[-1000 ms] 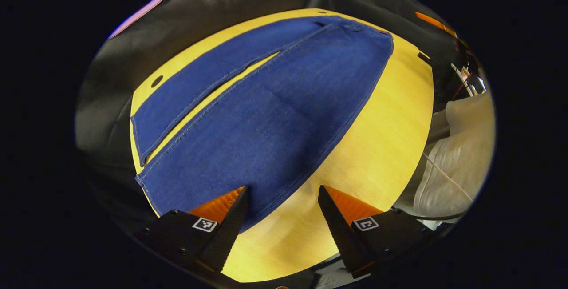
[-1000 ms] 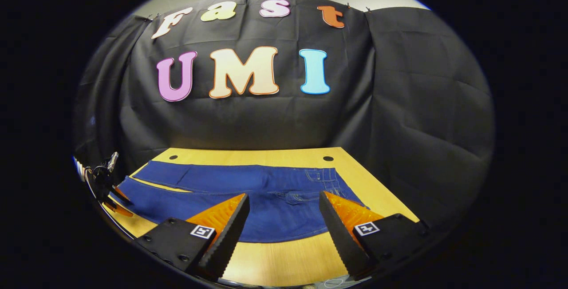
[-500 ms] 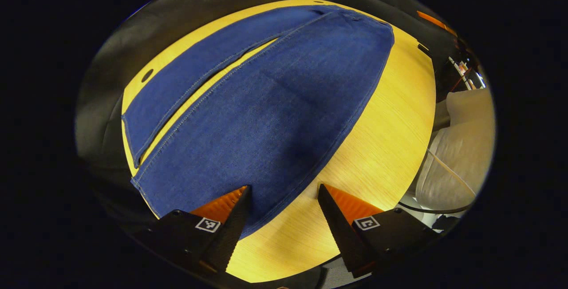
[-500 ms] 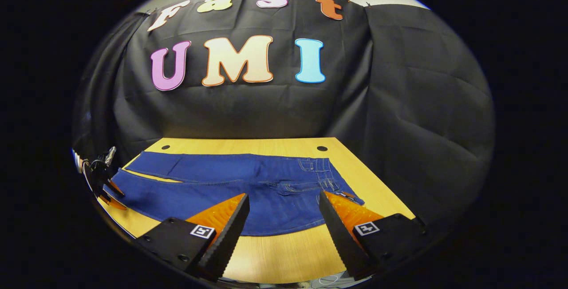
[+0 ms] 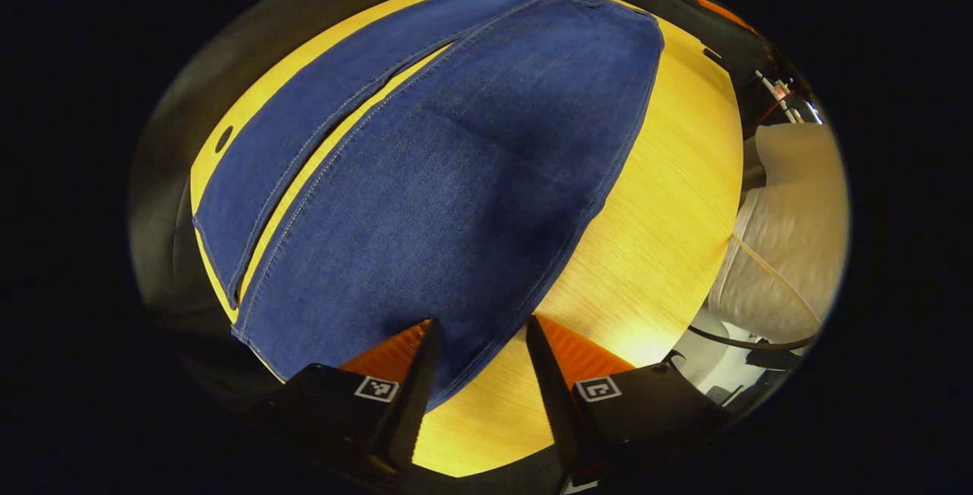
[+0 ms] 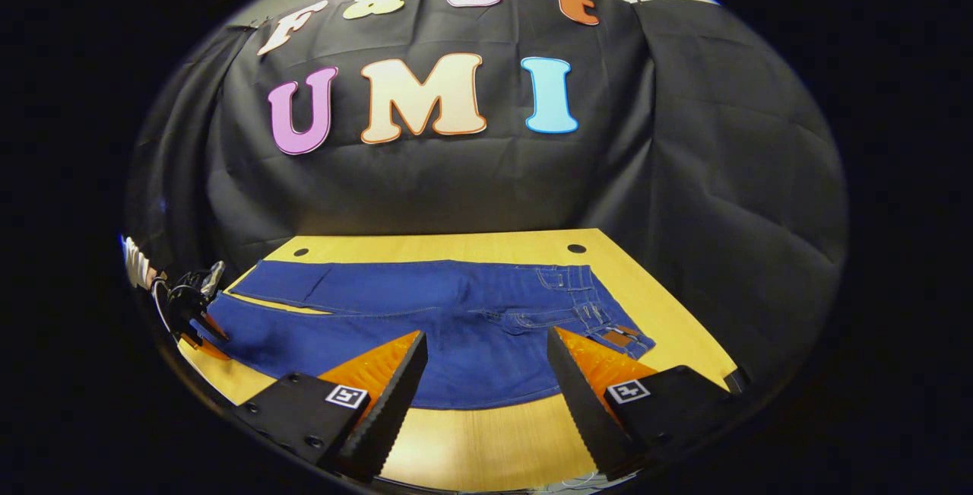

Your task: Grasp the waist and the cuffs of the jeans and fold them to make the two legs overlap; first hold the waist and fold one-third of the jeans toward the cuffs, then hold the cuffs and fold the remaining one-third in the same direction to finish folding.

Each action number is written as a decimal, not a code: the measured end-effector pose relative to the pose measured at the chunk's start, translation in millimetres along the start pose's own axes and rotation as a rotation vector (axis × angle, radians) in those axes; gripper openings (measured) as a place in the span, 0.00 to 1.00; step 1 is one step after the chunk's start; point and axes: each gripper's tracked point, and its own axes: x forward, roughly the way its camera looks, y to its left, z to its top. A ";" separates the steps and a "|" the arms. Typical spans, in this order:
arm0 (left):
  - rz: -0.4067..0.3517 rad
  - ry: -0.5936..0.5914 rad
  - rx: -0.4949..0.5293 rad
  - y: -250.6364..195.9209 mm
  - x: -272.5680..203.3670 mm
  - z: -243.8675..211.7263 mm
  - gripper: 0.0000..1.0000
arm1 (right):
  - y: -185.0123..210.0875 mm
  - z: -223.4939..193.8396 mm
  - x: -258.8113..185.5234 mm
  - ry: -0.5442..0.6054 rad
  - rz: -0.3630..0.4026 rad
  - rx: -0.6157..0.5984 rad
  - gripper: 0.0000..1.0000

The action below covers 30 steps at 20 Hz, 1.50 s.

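Left gripper view looked down along a wooden table on which blue jeans lay spread flat. The two legs ran from the near cuffs toward the far waist, side by side, with a thin strip of bare table showing between them. The left gripper hung just over the near cuff of the wider-looking leg, its fingers apart with the outer edge of that cuff lying between them; whether the tips touched the cloth could not be told. On the right of this view, beyond the table's edge, sat a pale padded shape with a thin cable across it.

Right gripper view faced the booth's black cloth wall across the same table. The jeans stretched across it, cuffs at the left and waist at the right, with belt loops, pocket stitching and a brown patch visible at the waistband. The right gripper was spread wide and held nothing, set above the near side of the table, close to the seat of the jeans. At the far left, the other gripper sat by the cuffs. Two dark round holes marked the table's far edge.
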 end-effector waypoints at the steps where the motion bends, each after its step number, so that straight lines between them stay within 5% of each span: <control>1: 0.002 0.005 0.007 1.3 0.4 0.7 0.64 | 1.9 -1.6 0.6 0.003 0.003 -0.001 0.97; 3: 0.017 0.012 0.002 2.8 0.4 2.3 0.45 | 6.6 -4.9 0.5 0.013 0.012 -0.003 0.98; 6: 0.055 -0.010 0.019 9.4 0.5 4.1 0.03 | 14.2 -7.7 4.5 0.024 0.035 -0.018 0.97; 7: 0.061 -0.020 0.016 8.7 2.3 5.8 0.00 | 16.7 -11.4 5.9 0.030 0.047 -0.029 0.98; 15: 0.094 -0.007 0.005 7.8 4.2 5.8 0.00 | 3.0 -55.2 37.8 0.191 0.190 -0.186 0.99; 23: 0.112 0.066 -0.057 8.0 6.6 5.1 0.00 | -44.8 -118.1 78.8 0.467 0.426 -0.647 0.99; 30: 0.132 0.101 -0.075 8.8 8.8 6.0 0.00 | -43.7 -164.6 95.8 0.601 0.575 -0.793 0.99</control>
